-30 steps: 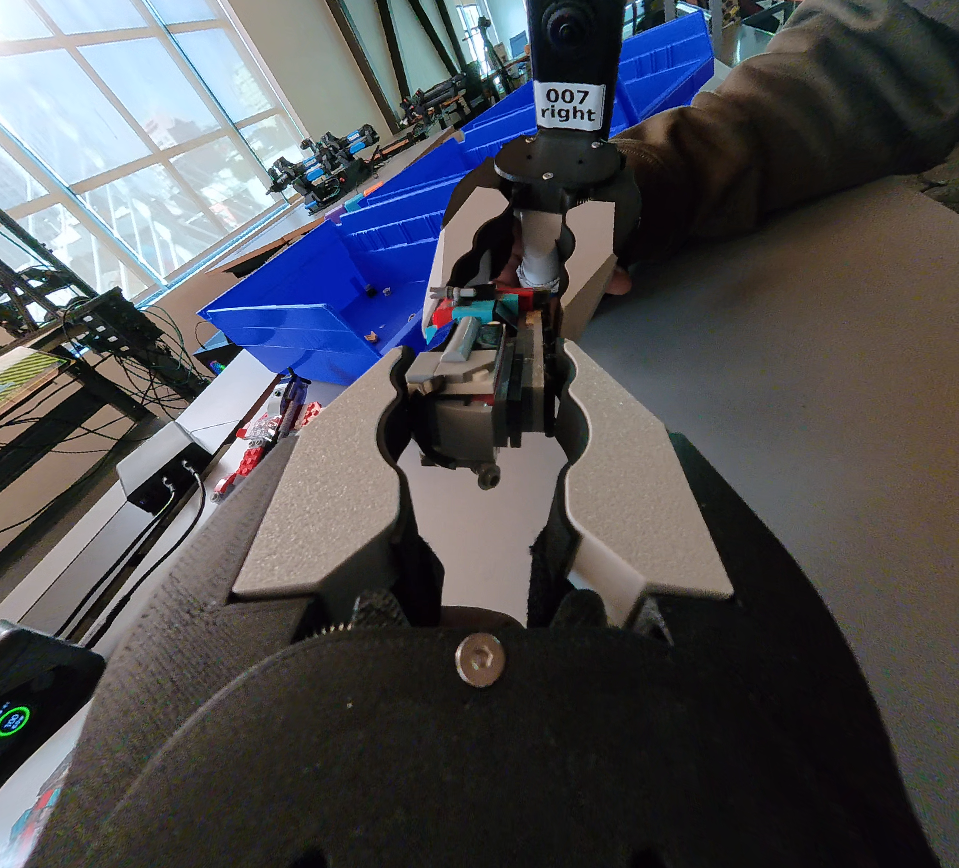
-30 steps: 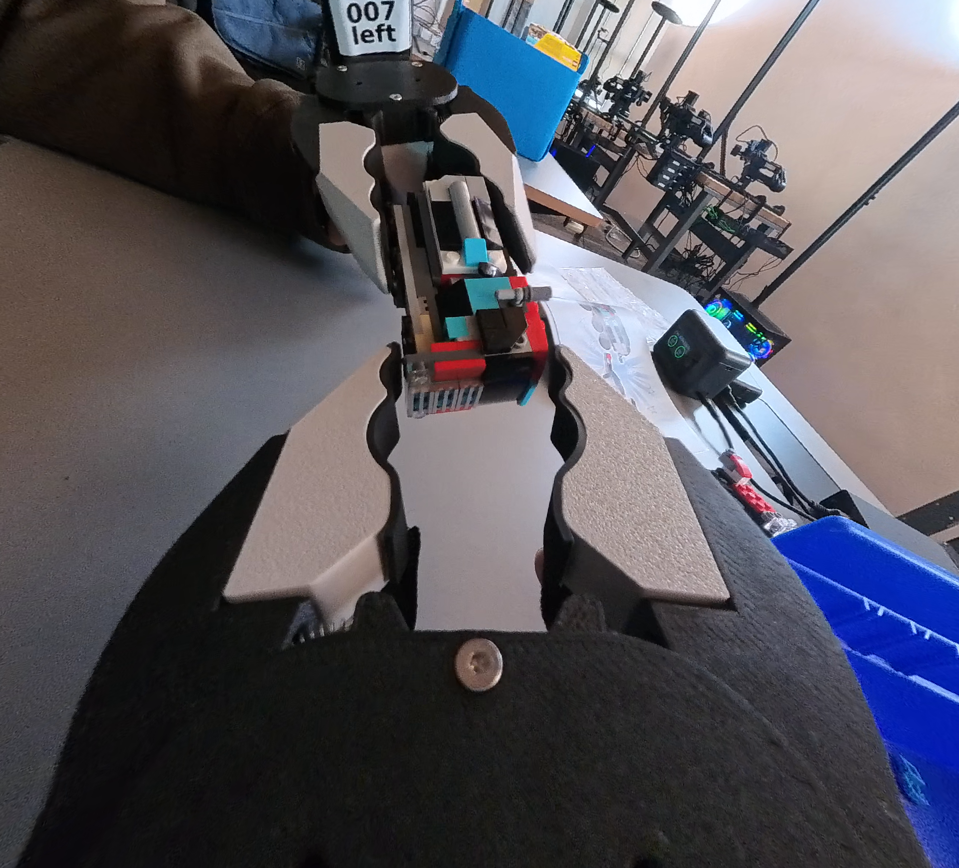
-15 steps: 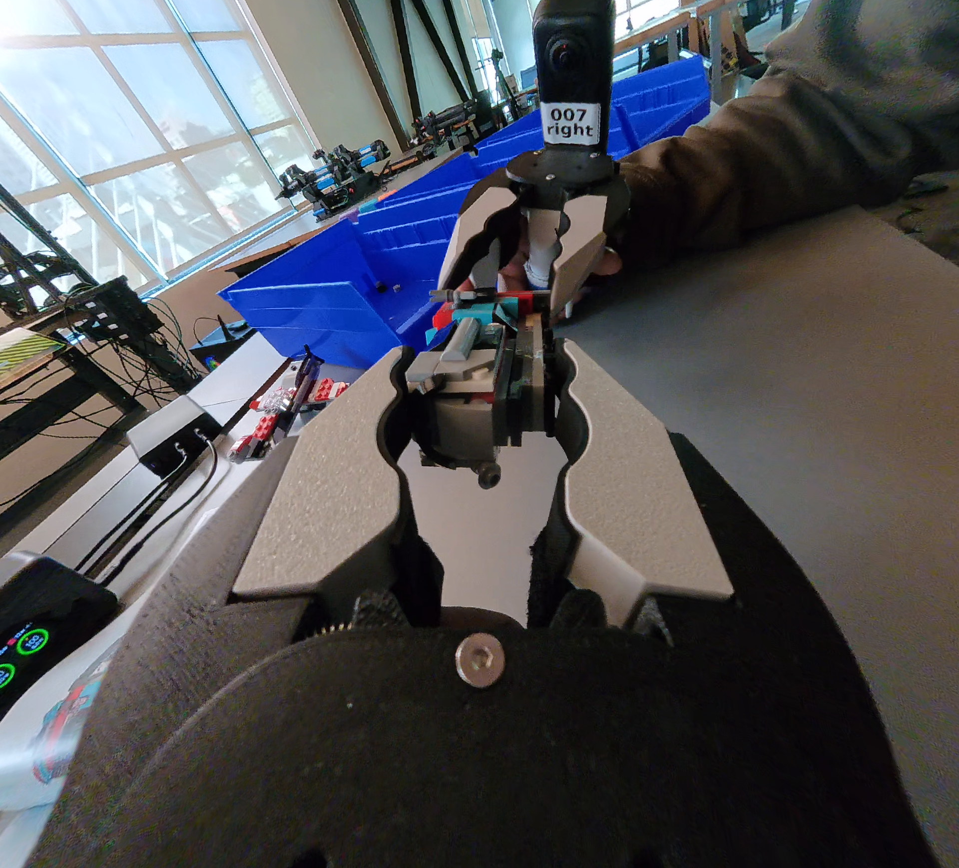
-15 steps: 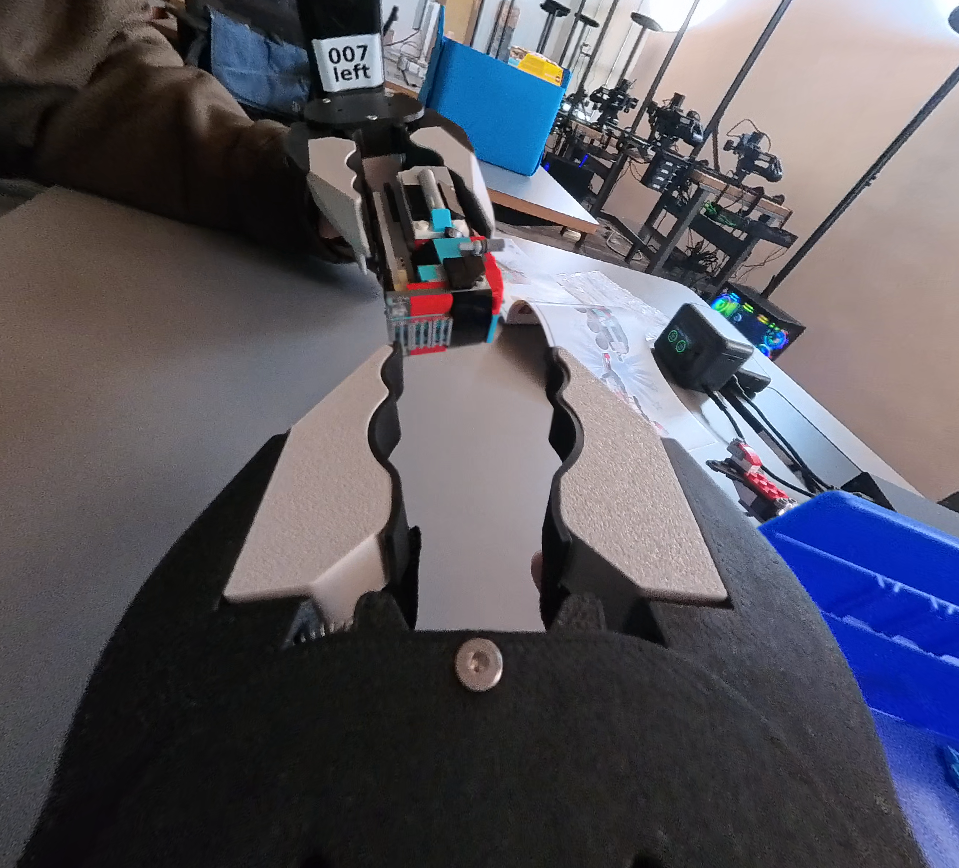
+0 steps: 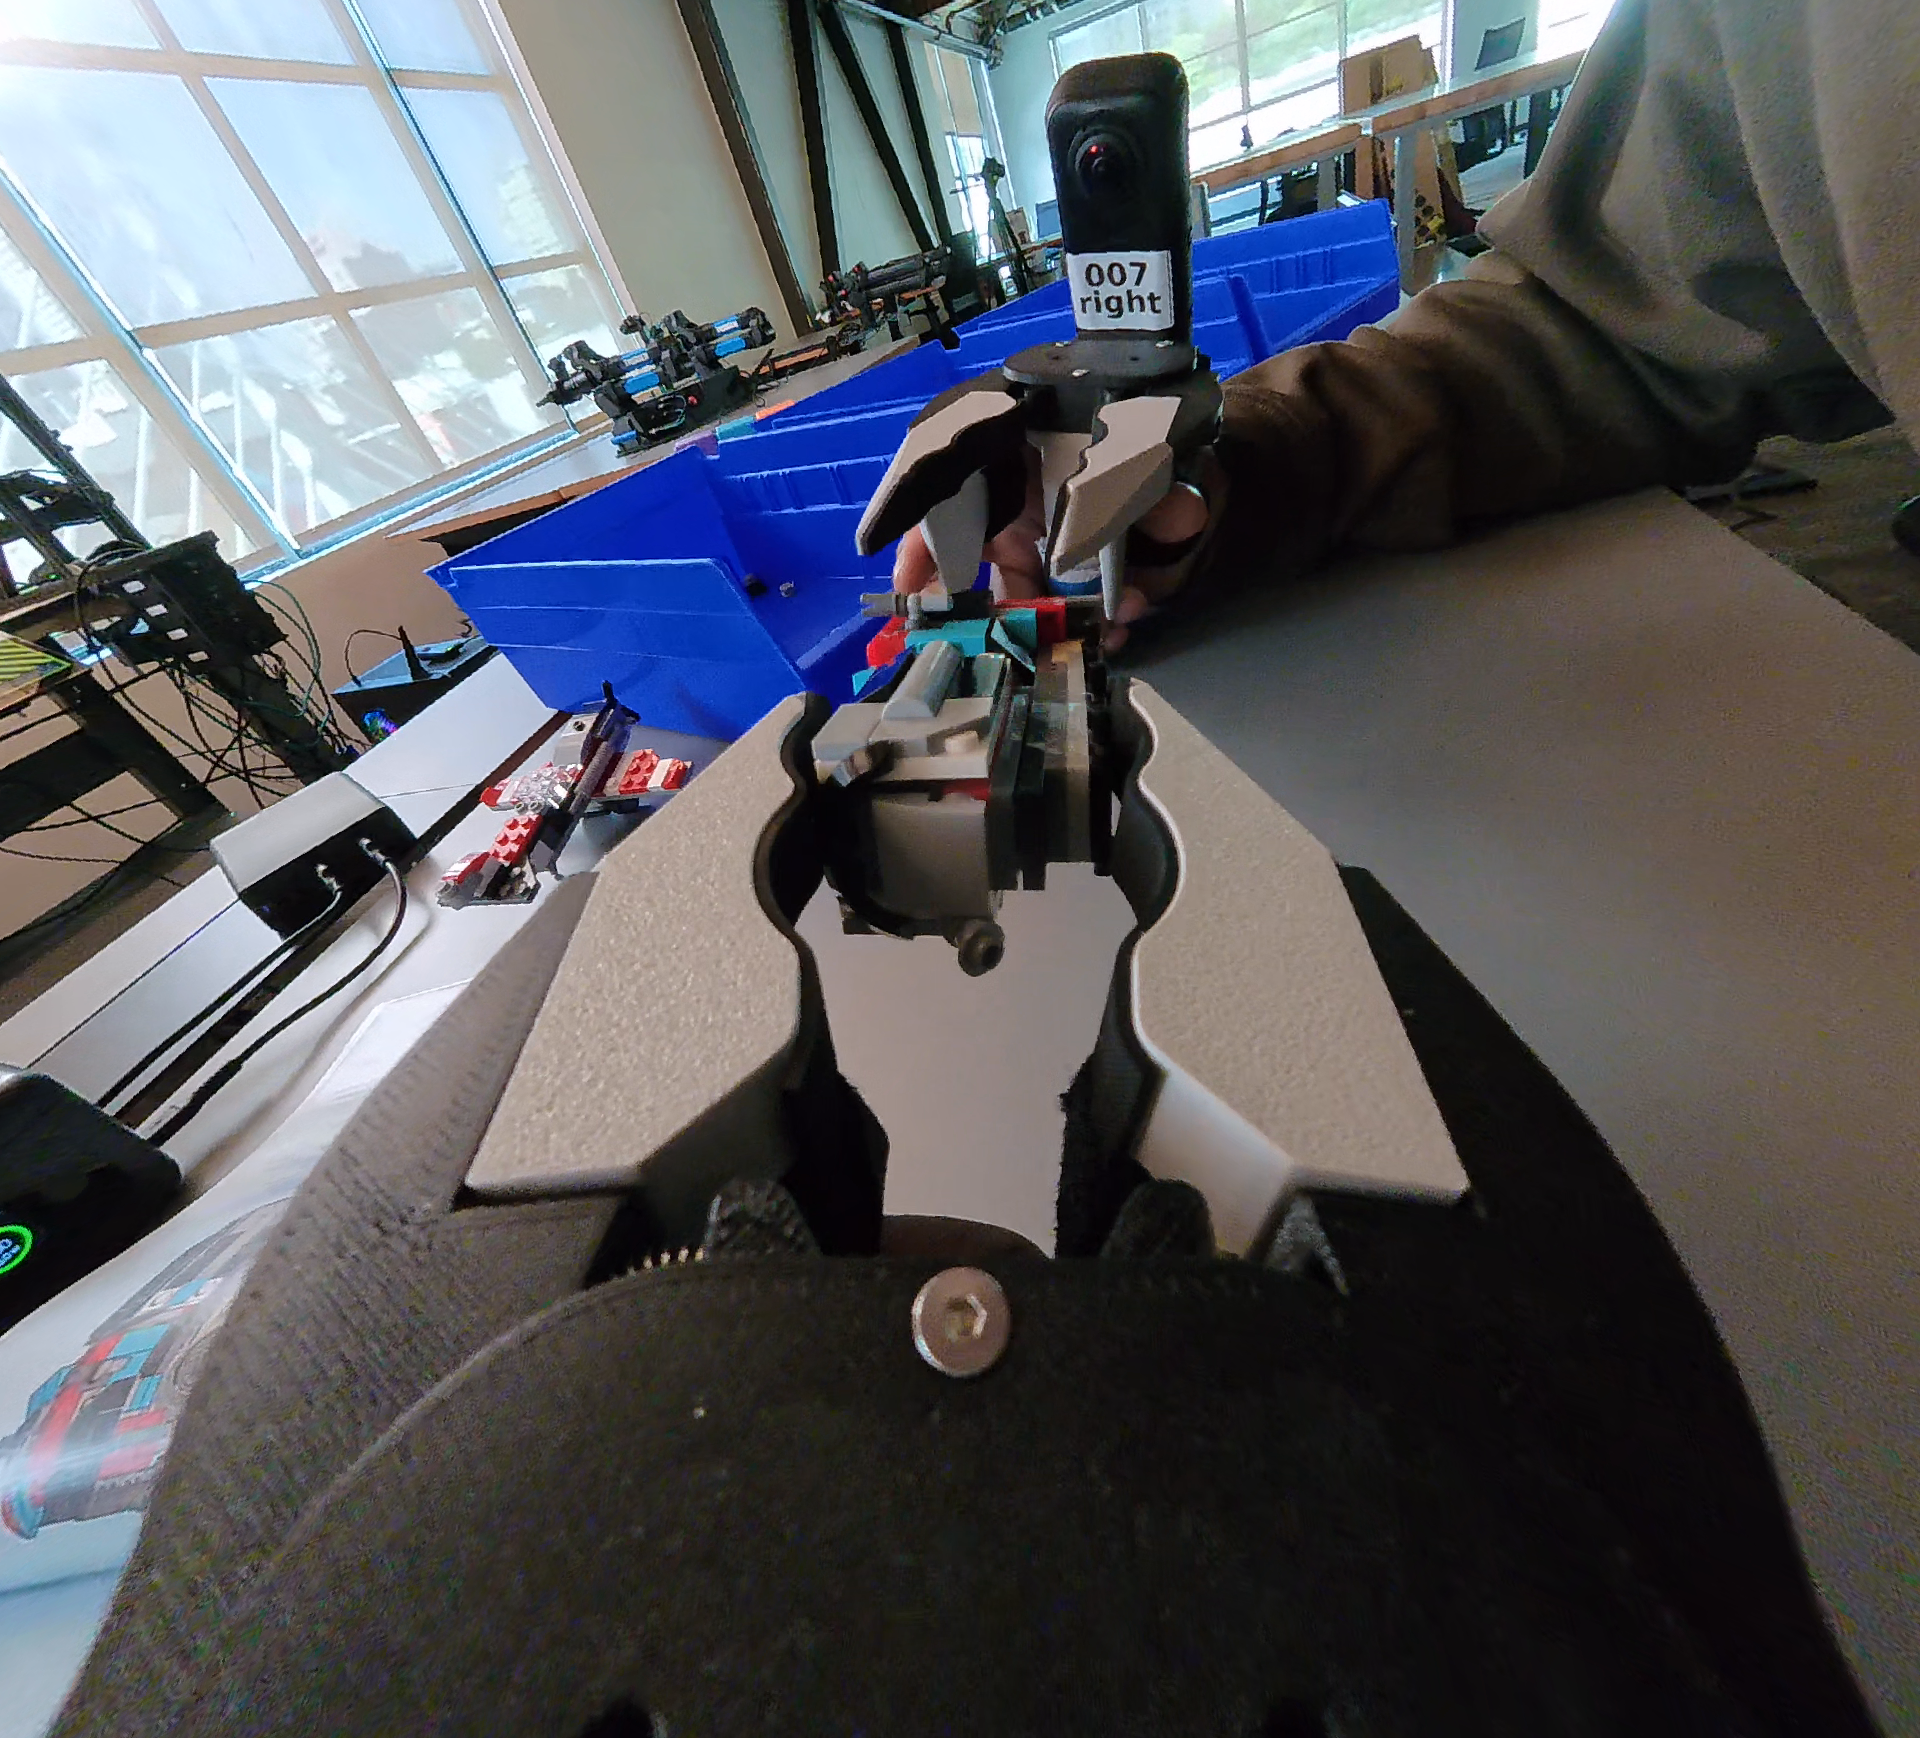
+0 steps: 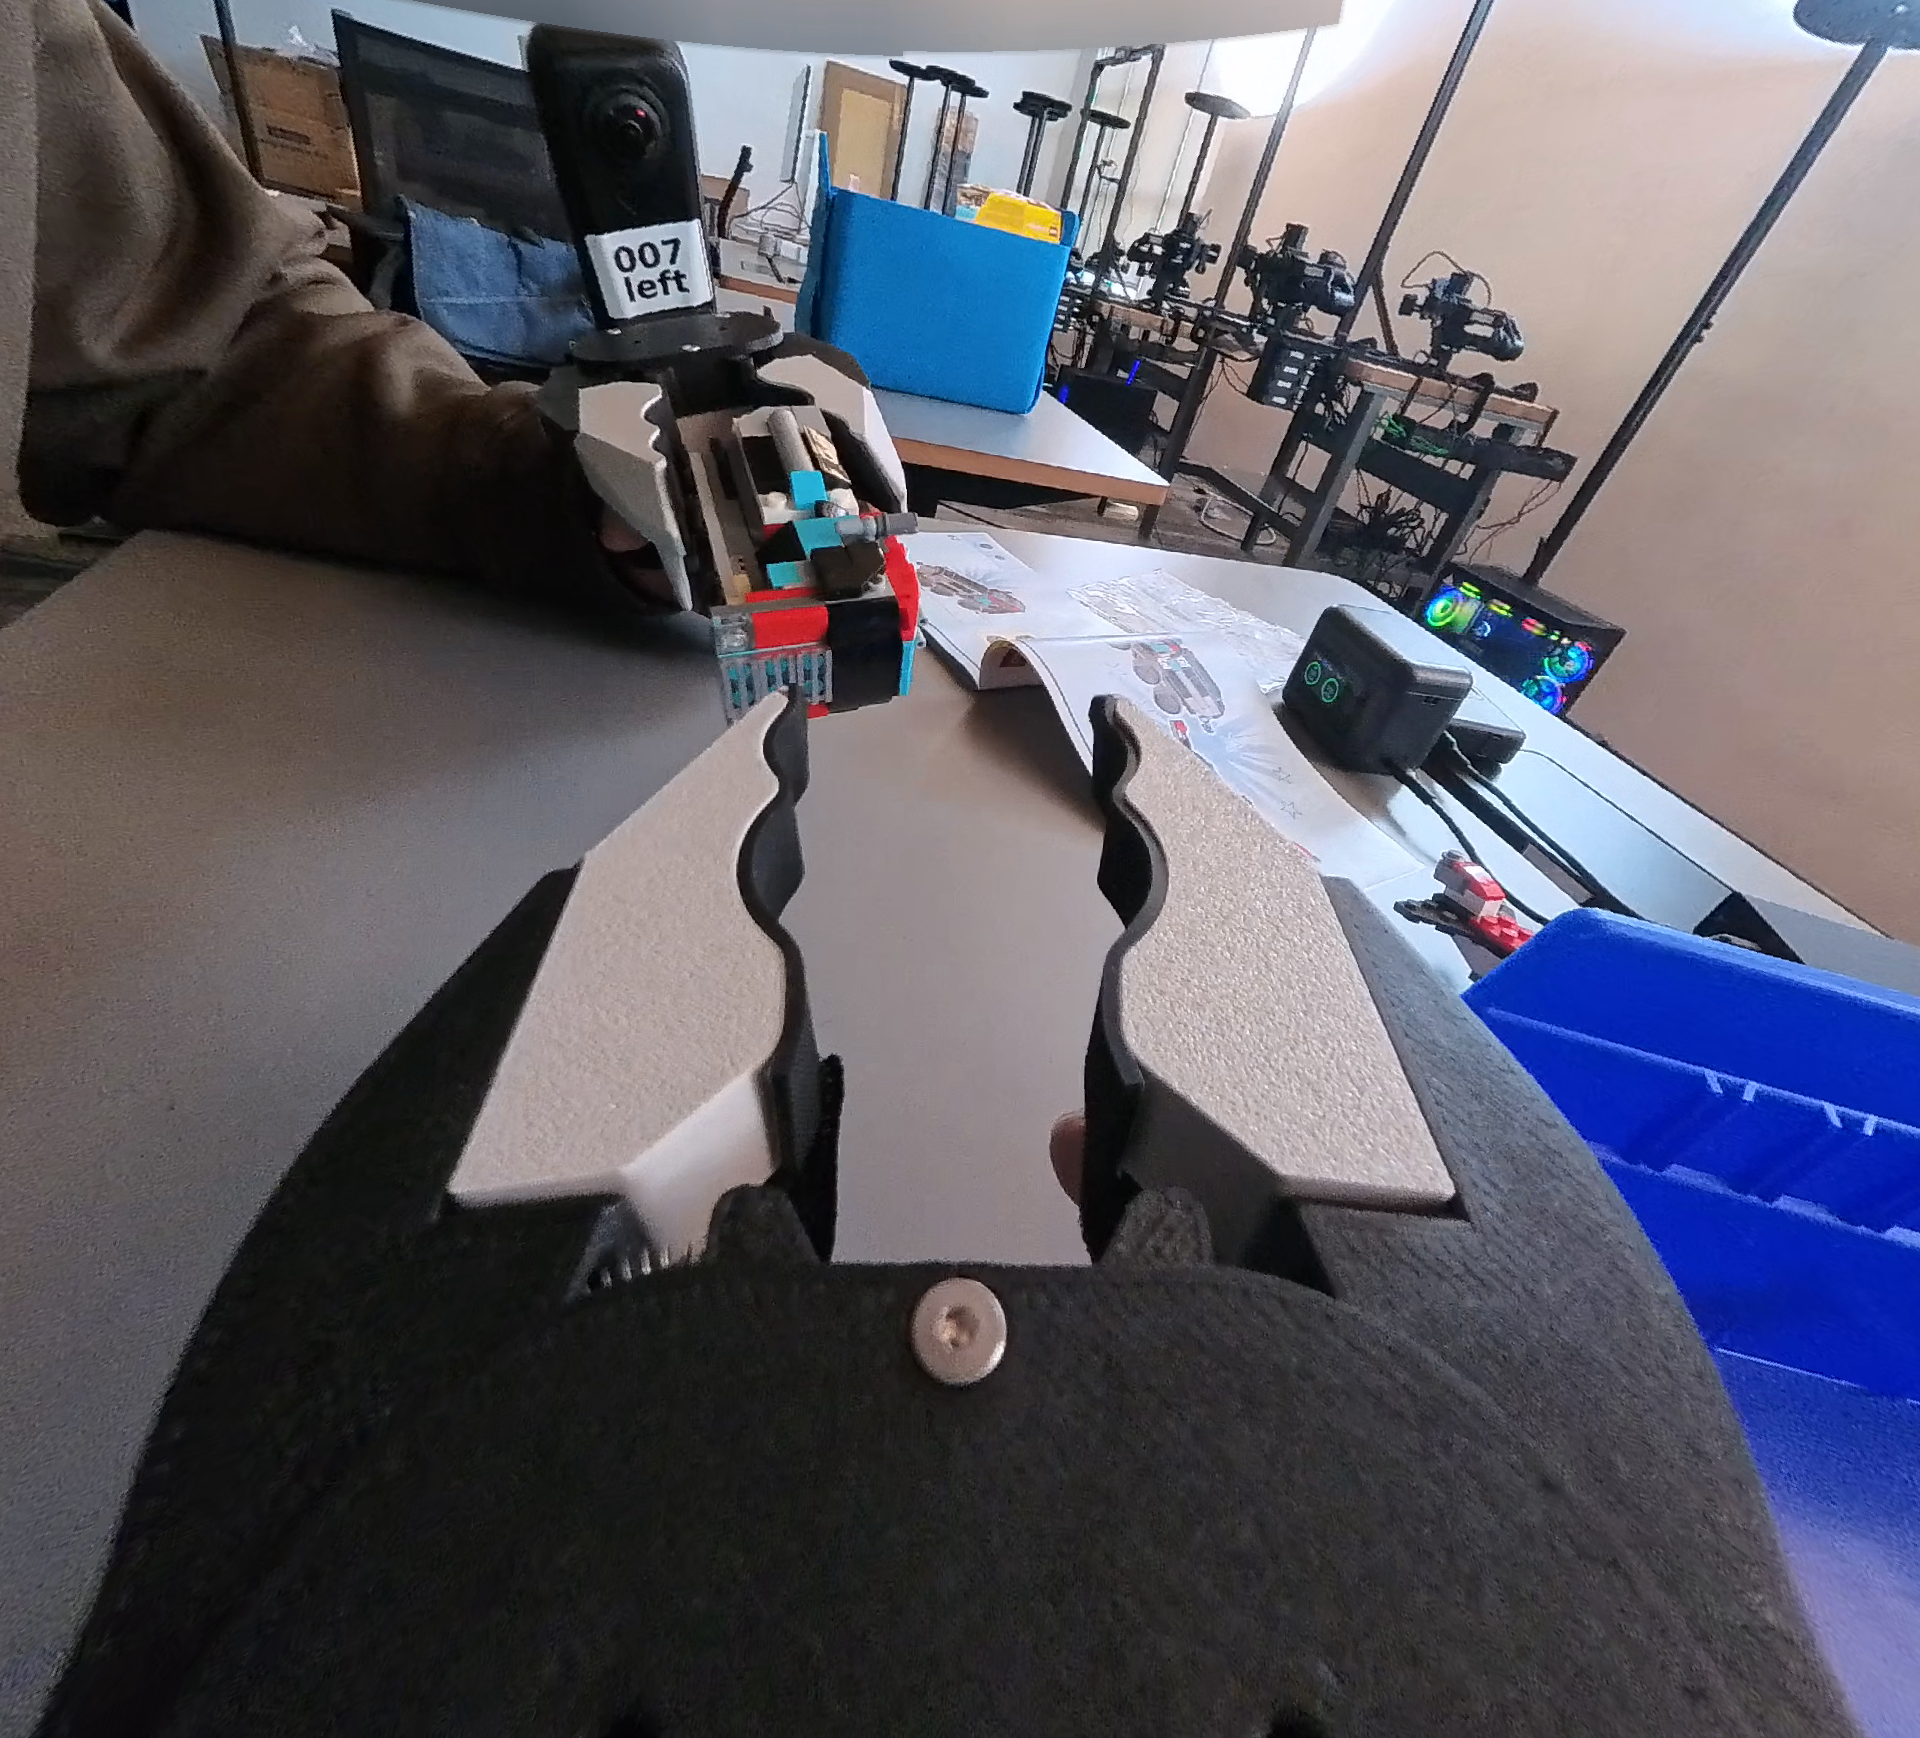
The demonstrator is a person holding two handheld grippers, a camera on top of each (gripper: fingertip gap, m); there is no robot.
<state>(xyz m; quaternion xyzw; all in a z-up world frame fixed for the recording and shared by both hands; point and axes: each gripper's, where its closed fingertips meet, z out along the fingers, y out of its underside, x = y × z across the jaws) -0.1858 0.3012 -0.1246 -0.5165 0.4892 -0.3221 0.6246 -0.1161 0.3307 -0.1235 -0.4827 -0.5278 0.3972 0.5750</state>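
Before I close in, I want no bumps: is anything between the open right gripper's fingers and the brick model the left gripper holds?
Nothing visible. Only bare grey table lies between the right gripper and the brick model; the open instruction booklet lies off to its right.

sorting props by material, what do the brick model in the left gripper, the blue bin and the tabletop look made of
Brick model: hard moulded plastic, glossy; studs and crisp block edges show, held between the left gripper pads.
Blue bin: rigid moulded plastic, smooth with a slight sheen and ribbed walls.
Tabletop: matte grey, probably laminate; no grain visible.
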